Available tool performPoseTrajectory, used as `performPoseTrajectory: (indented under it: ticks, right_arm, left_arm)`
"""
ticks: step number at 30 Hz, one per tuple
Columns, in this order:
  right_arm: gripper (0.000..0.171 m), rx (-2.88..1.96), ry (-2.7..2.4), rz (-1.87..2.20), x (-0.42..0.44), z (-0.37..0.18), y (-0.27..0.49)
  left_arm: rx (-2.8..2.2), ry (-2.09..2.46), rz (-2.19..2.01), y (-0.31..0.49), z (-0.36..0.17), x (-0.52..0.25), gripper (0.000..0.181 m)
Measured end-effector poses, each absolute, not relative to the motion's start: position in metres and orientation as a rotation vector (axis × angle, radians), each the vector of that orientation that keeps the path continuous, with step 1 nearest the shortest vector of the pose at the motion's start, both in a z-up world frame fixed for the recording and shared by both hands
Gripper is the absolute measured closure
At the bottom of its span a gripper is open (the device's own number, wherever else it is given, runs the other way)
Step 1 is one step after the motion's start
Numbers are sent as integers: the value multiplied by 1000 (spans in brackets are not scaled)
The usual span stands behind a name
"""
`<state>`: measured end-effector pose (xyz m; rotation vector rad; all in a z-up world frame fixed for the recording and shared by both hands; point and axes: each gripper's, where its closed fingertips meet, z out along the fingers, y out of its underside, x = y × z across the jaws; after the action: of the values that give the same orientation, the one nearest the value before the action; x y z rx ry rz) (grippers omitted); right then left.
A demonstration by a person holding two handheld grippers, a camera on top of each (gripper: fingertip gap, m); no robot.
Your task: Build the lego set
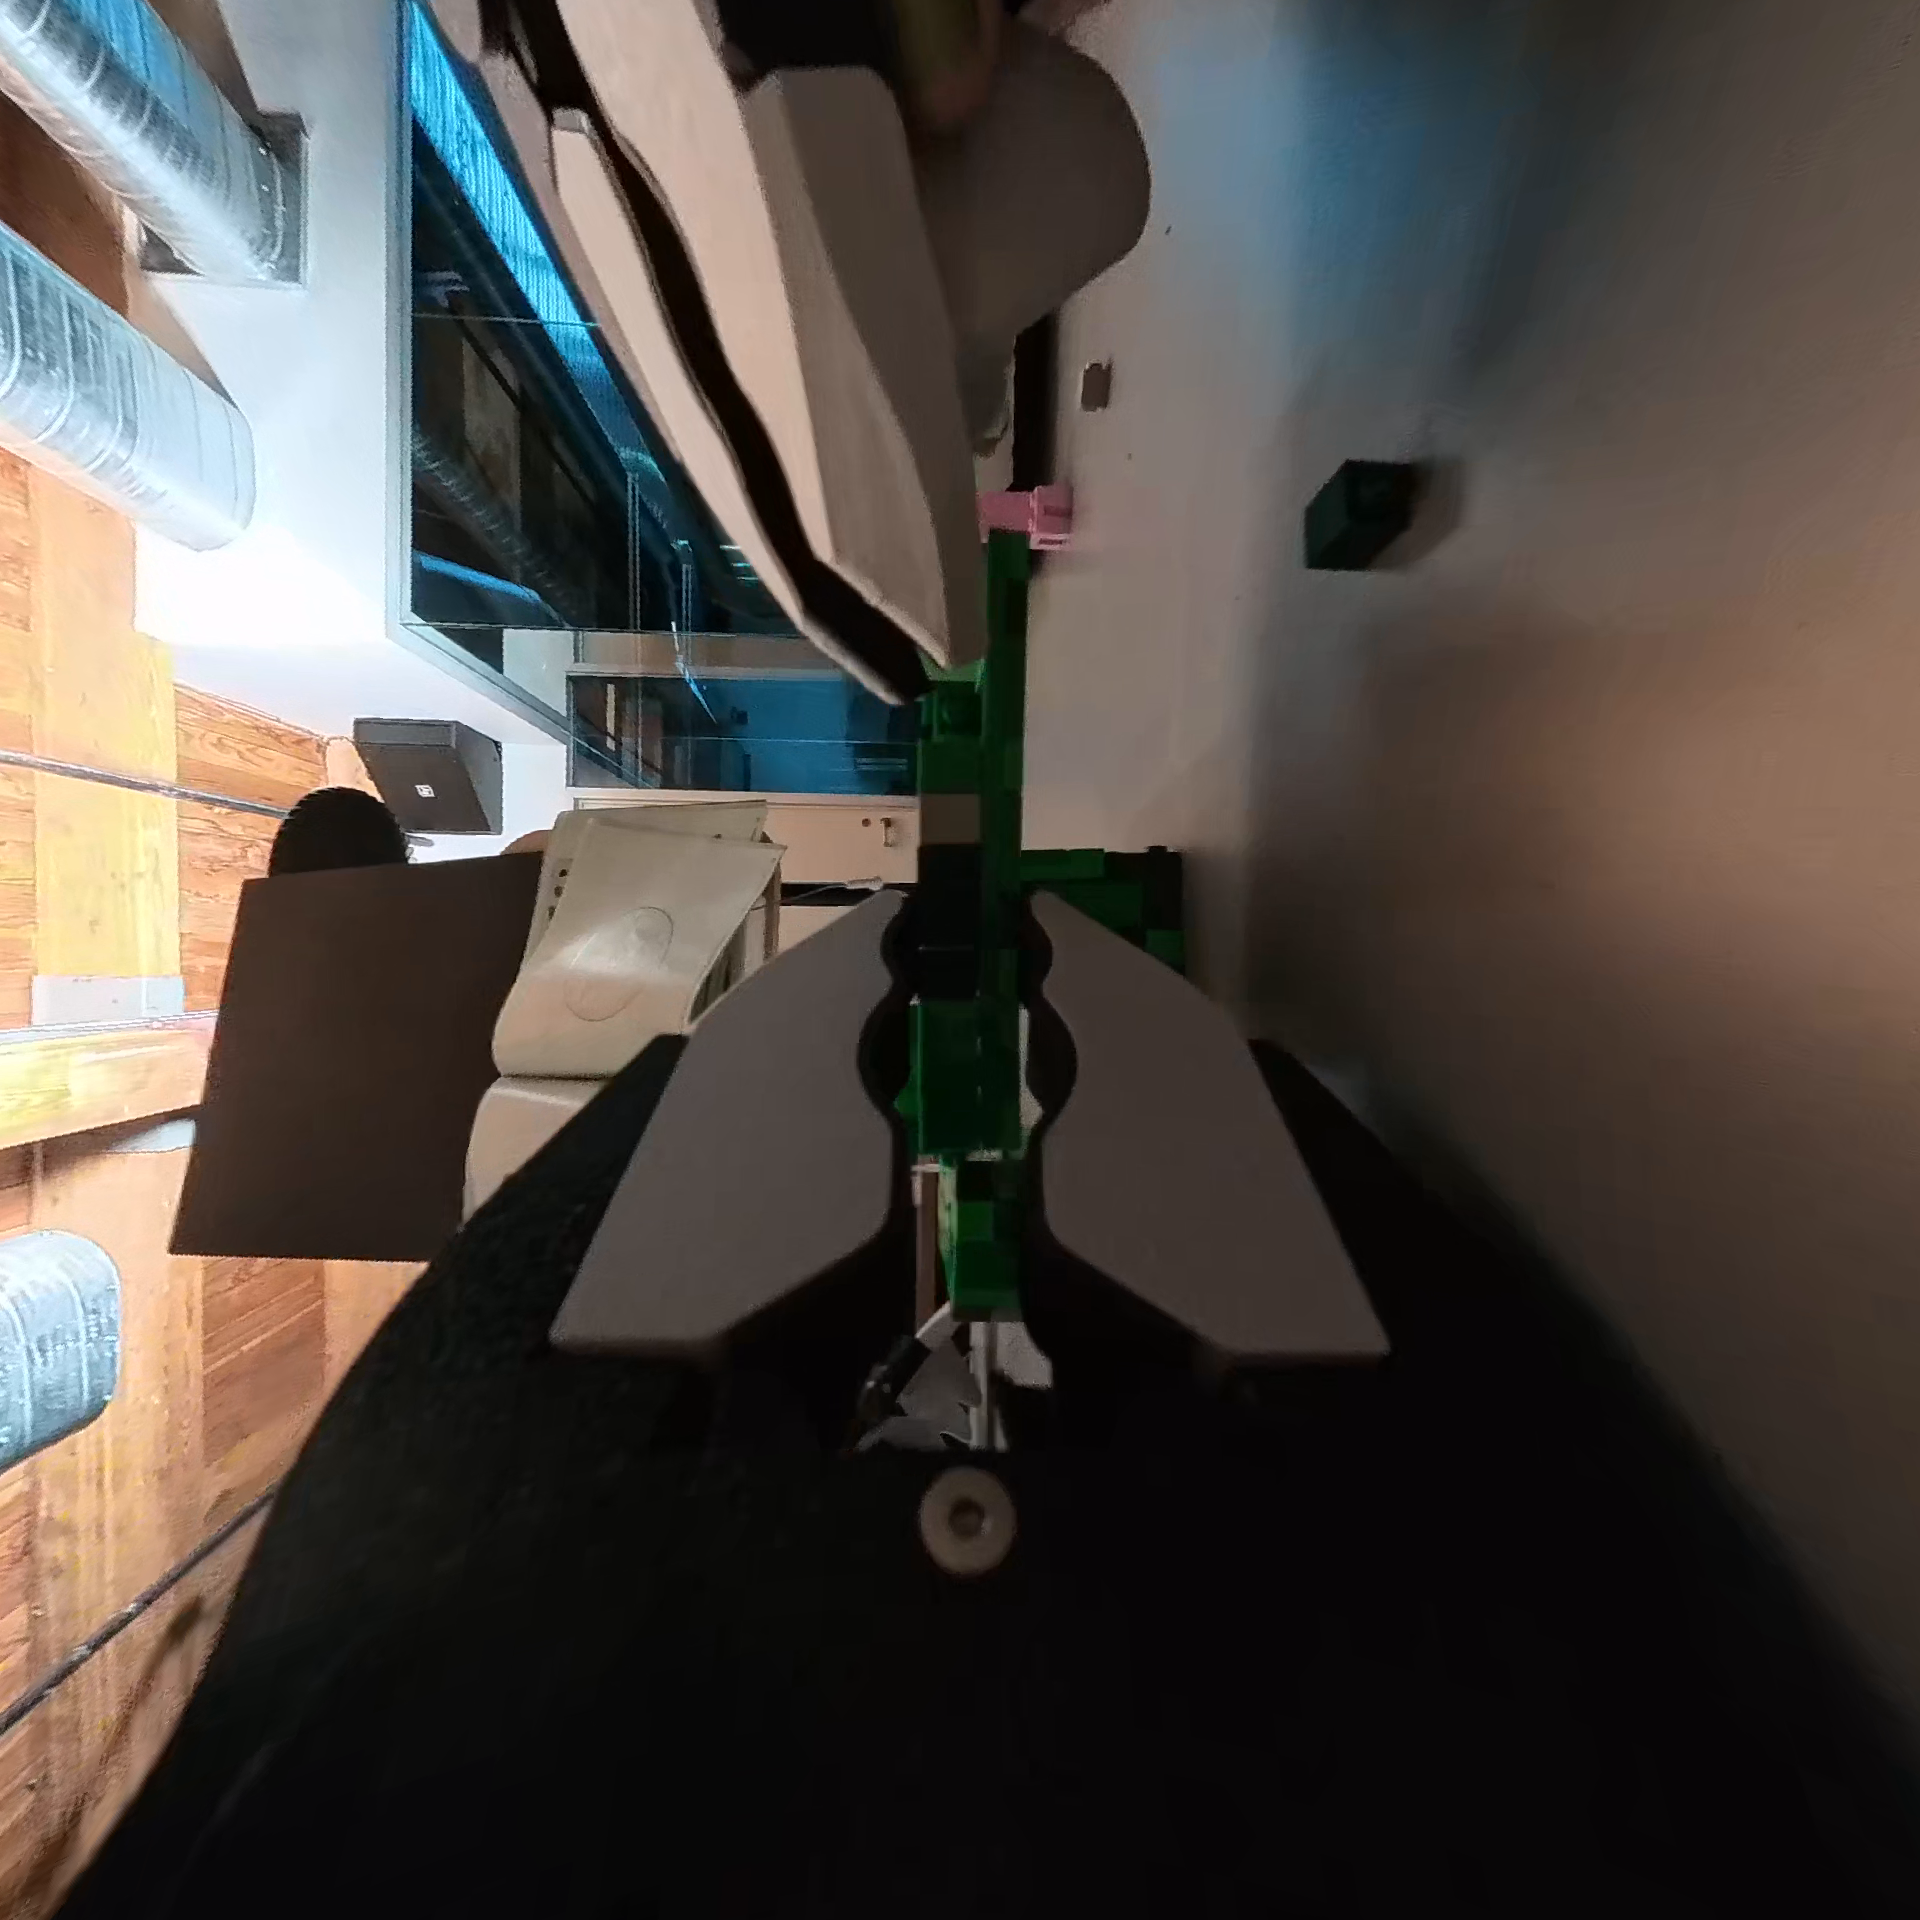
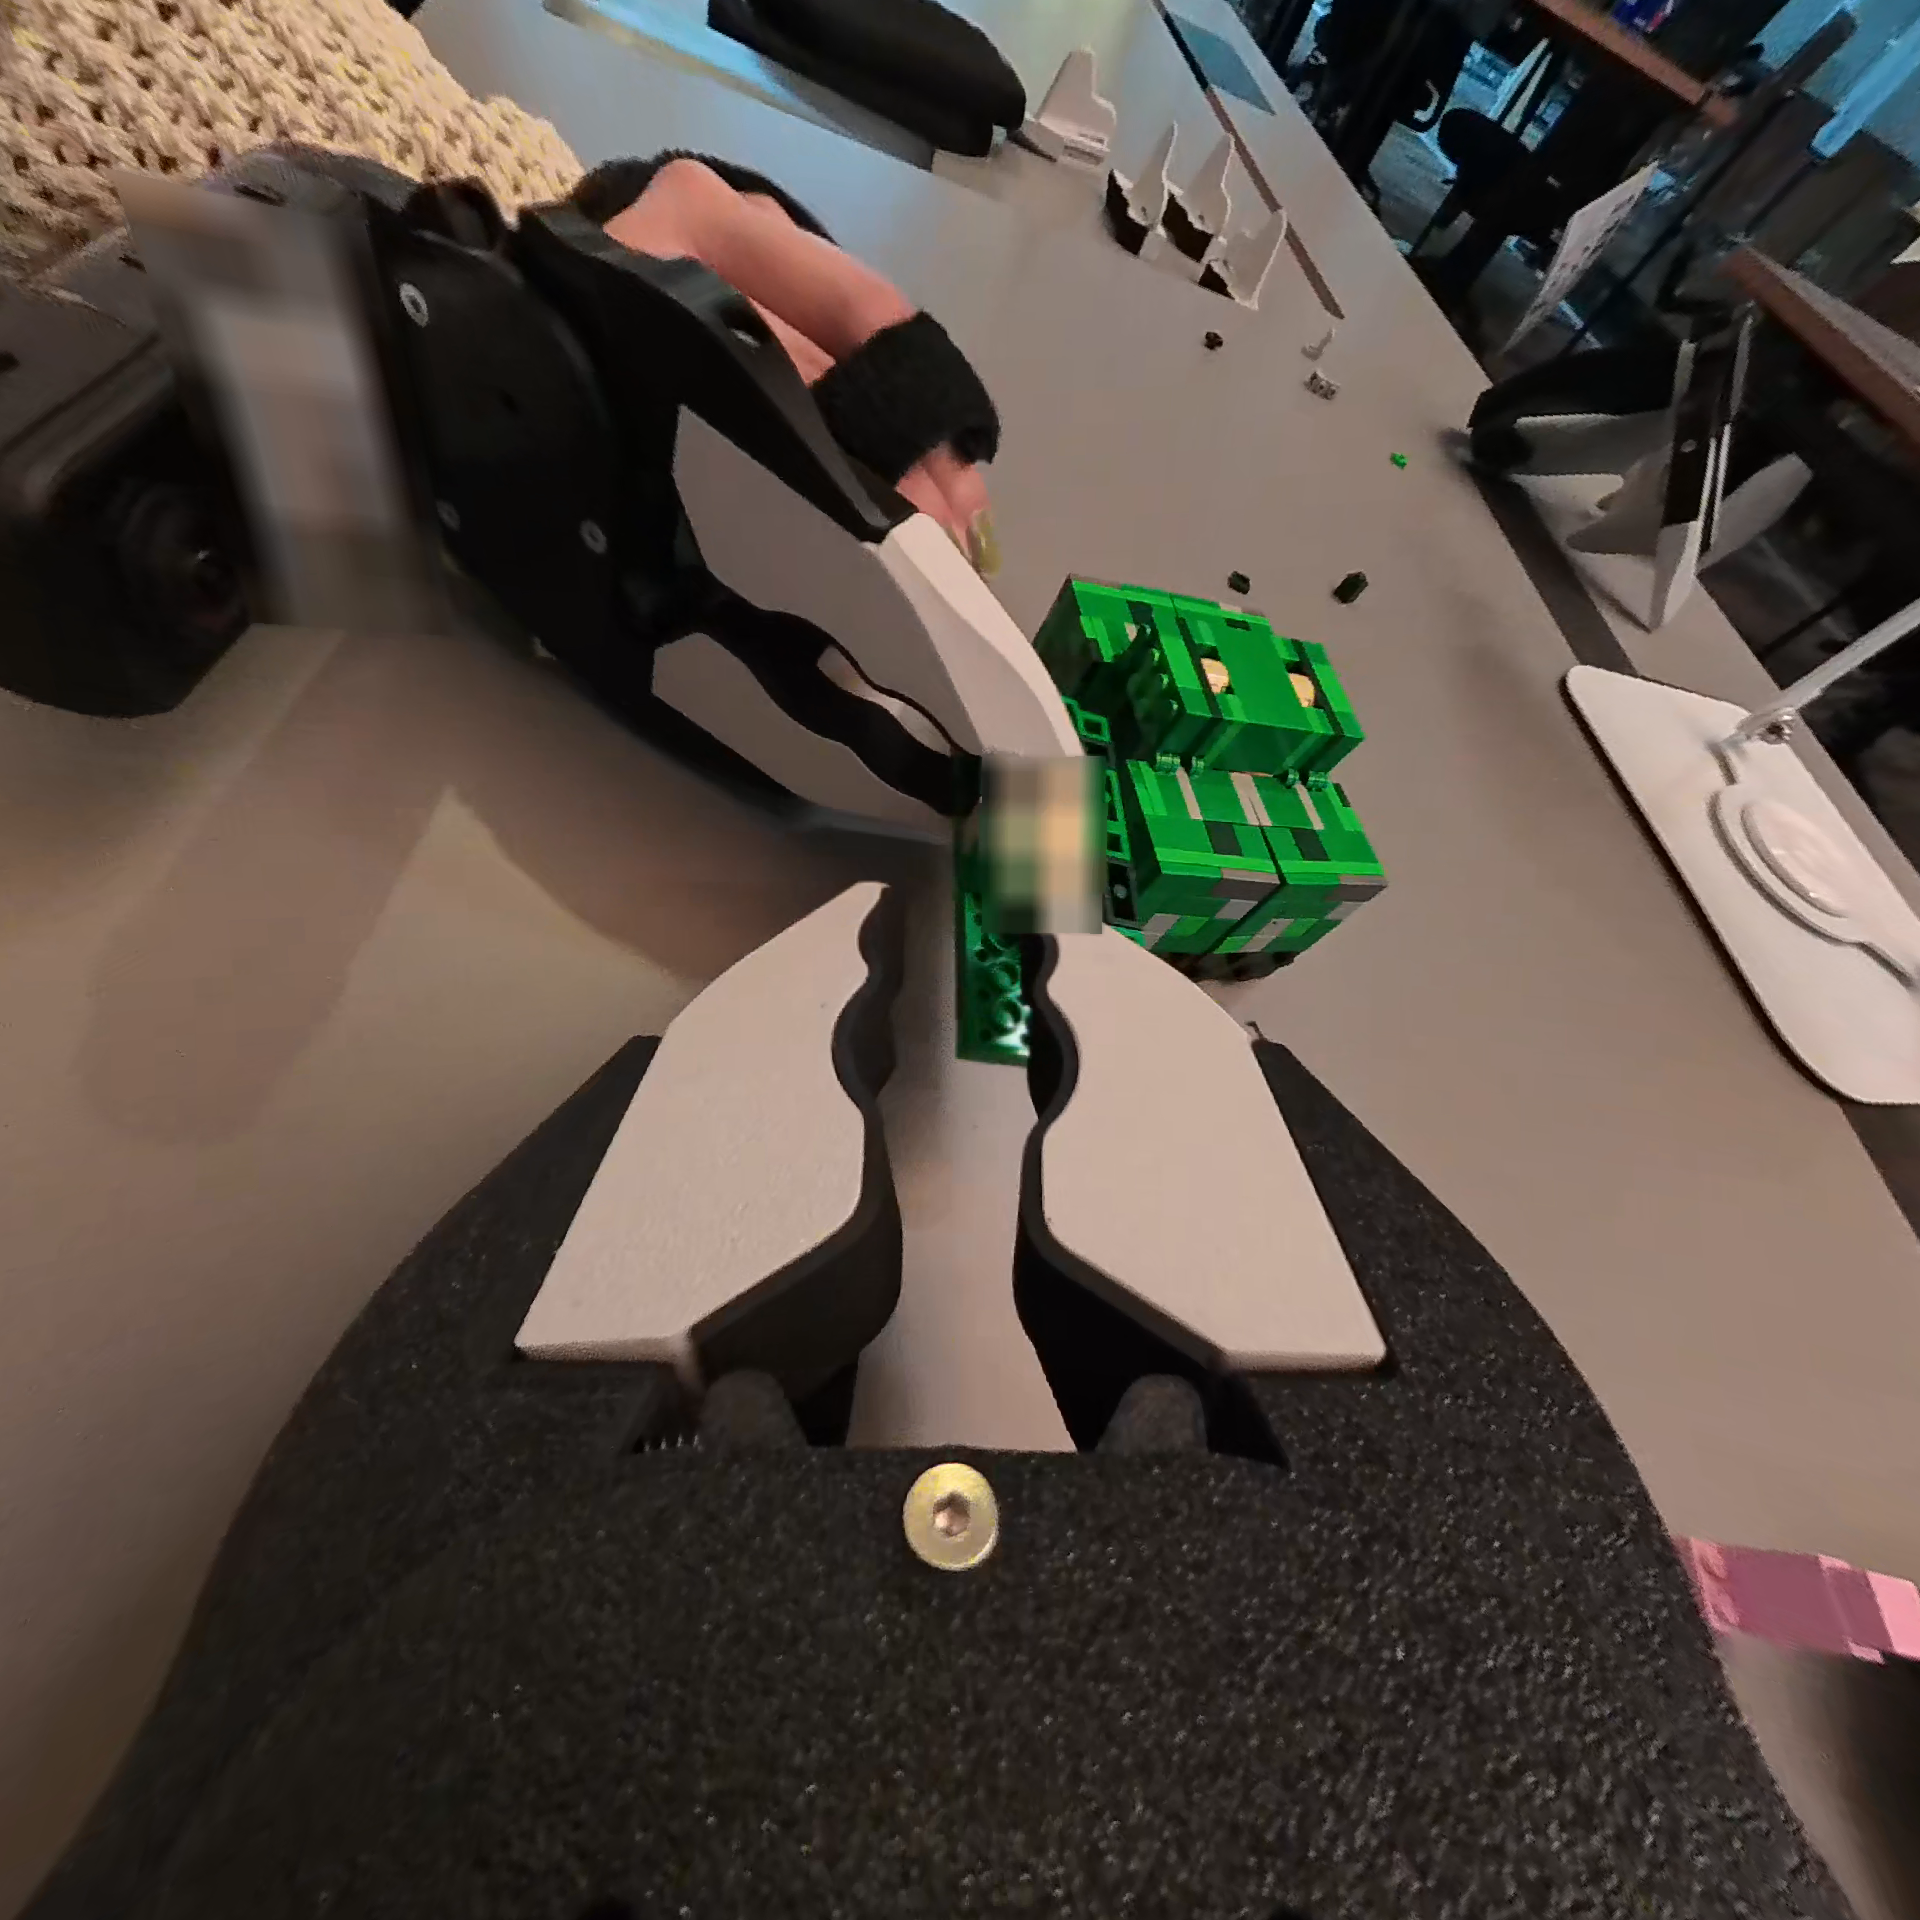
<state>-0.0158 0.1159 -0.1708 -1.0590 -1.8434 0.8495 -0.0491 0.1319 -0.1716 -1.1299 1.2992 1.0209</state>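
Observation:
My left gripper is shut on a long green and black lego plate assembly and holds it above the grey table. In the right wrist view the left gripper comes in from the upper left, held by a gloved hand. My right gripper stands around the plate's free end. Its right finger touches the plate and a gap shows on the left. The blocky green lego build stands on the table just behind.
A pink brick lies near the right gripper and shows in the left wrist view. A dark green brick and small loose pieces lie farther off. A white monitor base is at the right, white stands at the back. About 5 cm separates my right fingertips from the dark green brick.

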Motion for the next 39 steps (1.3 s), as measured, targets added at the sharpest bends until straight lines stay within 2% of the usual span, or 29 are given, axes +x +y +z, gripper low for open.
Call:
performPoseTrajectory:
  ticks: [13,16,30,39]
  right_arm:
    - [153,-1087,-1862,823,-15,-177,119]
    - [159,-1061,-1896,856,-14,-177,112]
    - [153,-1073,-1839,836,-17,-175,119]
    - [159,-1075,-1816,870,-16,-169,120]
  left_arm:
    - [-1145,1301,1004,127,-174,-46,164]
    - [-1153,1294,1002,127,-174,-47,164]
    - [-1173,1288,970,126,-174,-46,164]
    - [-1174,1286,969,126,-174,-47,164]
